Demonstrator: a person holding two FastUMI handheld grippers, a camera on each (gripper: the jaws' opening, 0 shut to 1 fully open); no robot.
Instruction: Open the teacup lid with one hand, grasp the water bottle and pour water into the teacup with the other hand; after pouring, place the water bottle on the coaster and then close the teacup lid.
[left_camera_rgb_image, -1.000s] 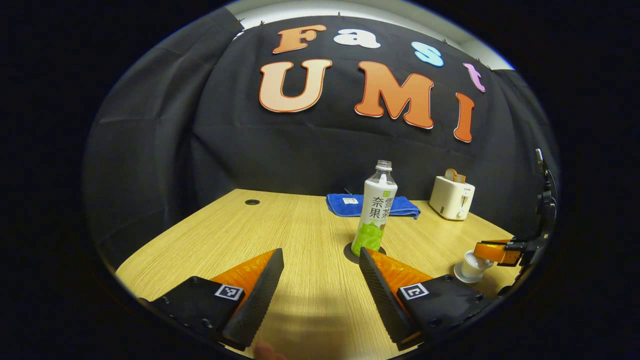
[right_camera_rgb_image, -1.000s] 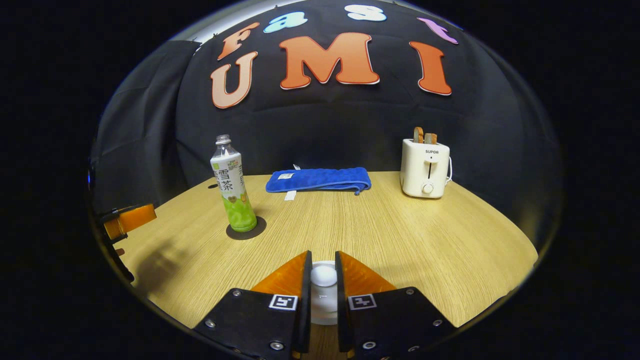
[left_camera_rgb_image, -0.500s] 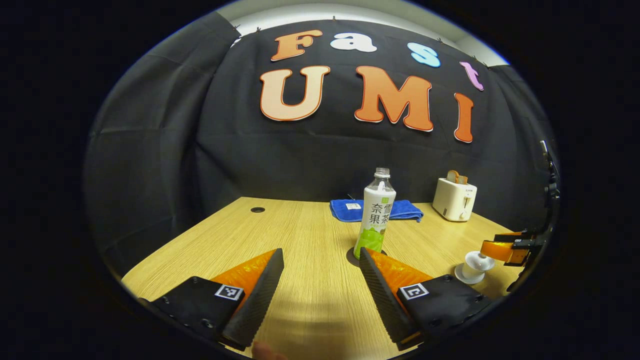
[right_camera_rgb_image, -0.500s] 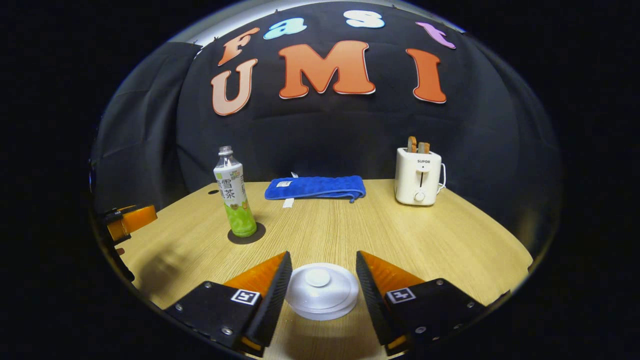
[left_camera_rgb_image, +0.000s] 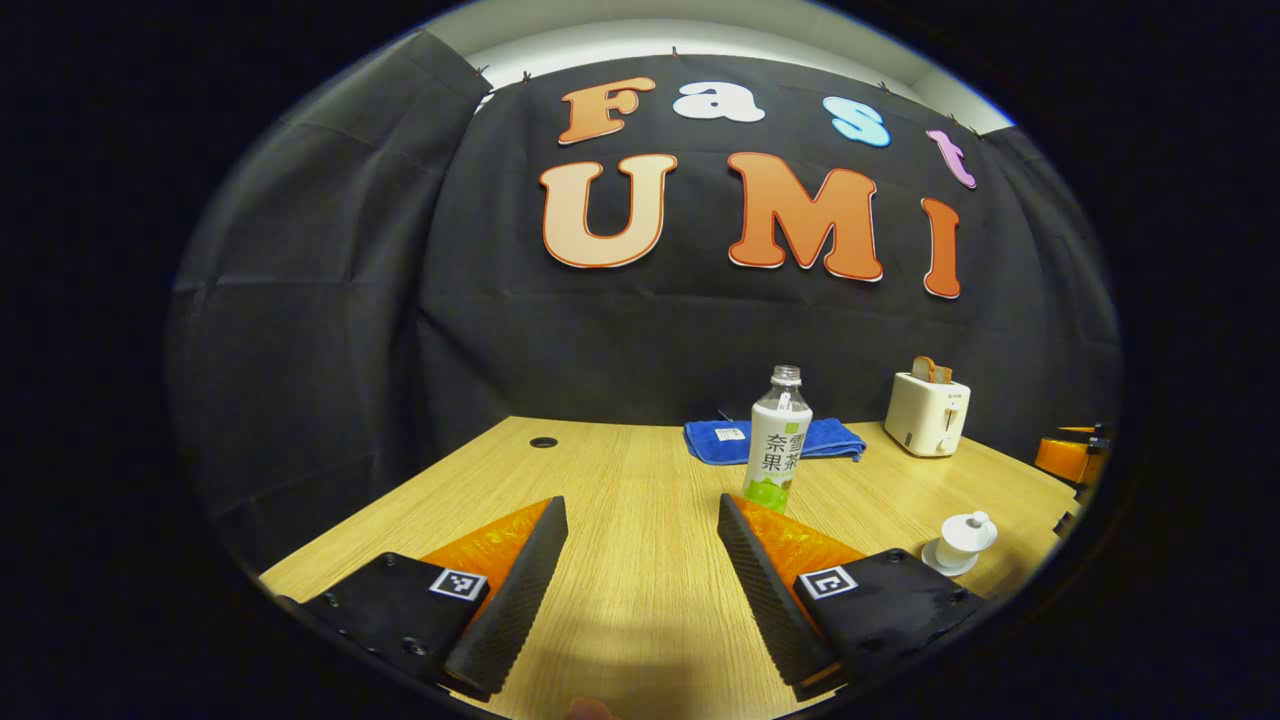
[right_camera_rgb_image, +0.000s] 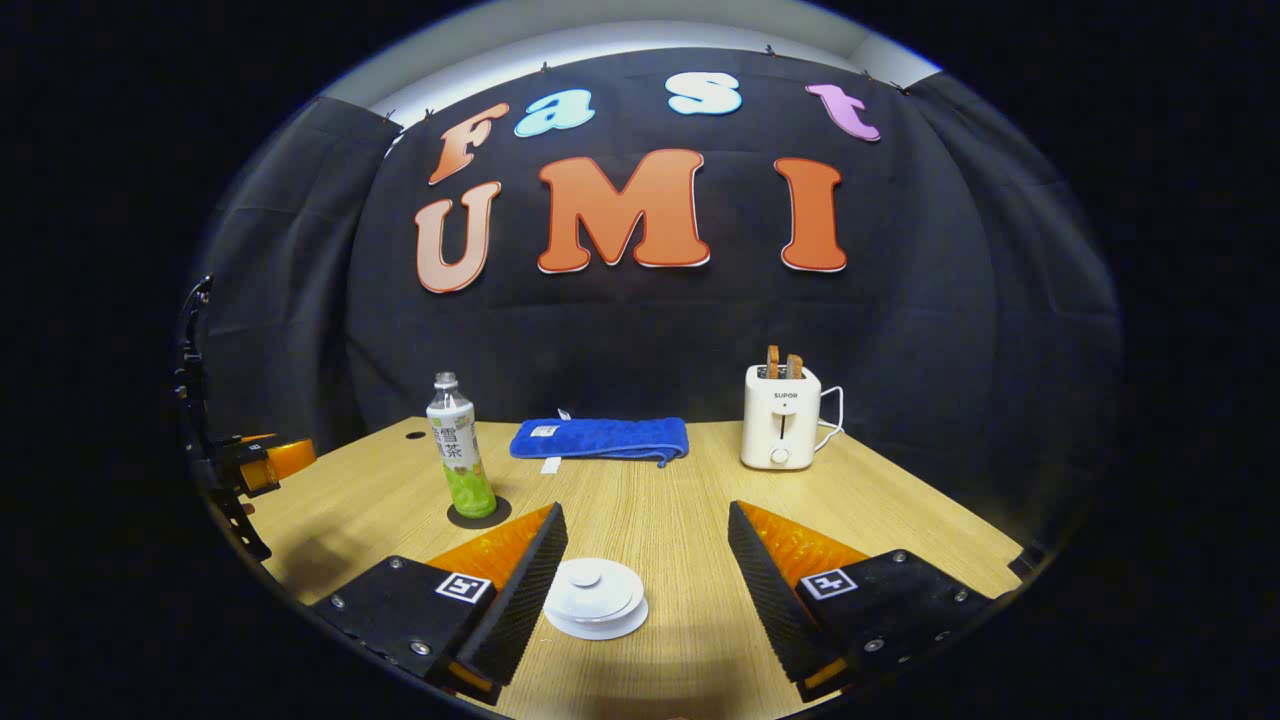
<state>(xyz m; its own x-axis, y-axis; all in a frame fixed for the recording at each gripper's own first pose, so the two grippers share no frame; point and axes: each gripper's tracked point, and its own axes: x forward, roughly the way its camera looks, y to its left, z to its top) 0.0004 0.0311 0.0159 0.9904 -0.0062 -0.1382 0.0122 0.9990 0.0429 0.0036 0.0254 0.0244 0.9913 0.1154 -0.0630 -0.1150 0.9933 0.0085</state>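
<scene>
The uncapped water bottle (left_camera_rgb_image: 780, 440) with its white and green label stands upright on a dark round coaster (right_camera_rgb_image: 478, 515); in the right gripper view the bottle (right_camera_rgb_image: 460, 460) is at the left. The white teacup (right_camera_rgb_image: 595, 595) sits on its saucer with the lid on, just below and left of my right gripper (right_camera_rgb_image: 646, 512), which is open and apart from it. In the left gripper view the lidded teacup (left_camera_rgb_image: 965, 540) is at the lower right. My left gripper (left_camera_rgb_image: 641, 505) is open and holds nothing, short of the bottle.
A folded blue towel (right_camera_rgb_image: 598, 438) and a white toaster (right_camera_rgb_image: 780, 430) holding toast stand at the back of the wooden table (right_camera_rgb_image: 900, 520). The other gripper (right_camera_rgb_image: 265, 460) is at the left edge of the right gripper view. A cable hole (left_camera_rgb_image: 543, 441) lies far left.
My right gripper has opened off the teacup lid's knob and drawn back, leaving the lid on the cup. My left gripper has backed away from the bottle, staying open.
</scene>
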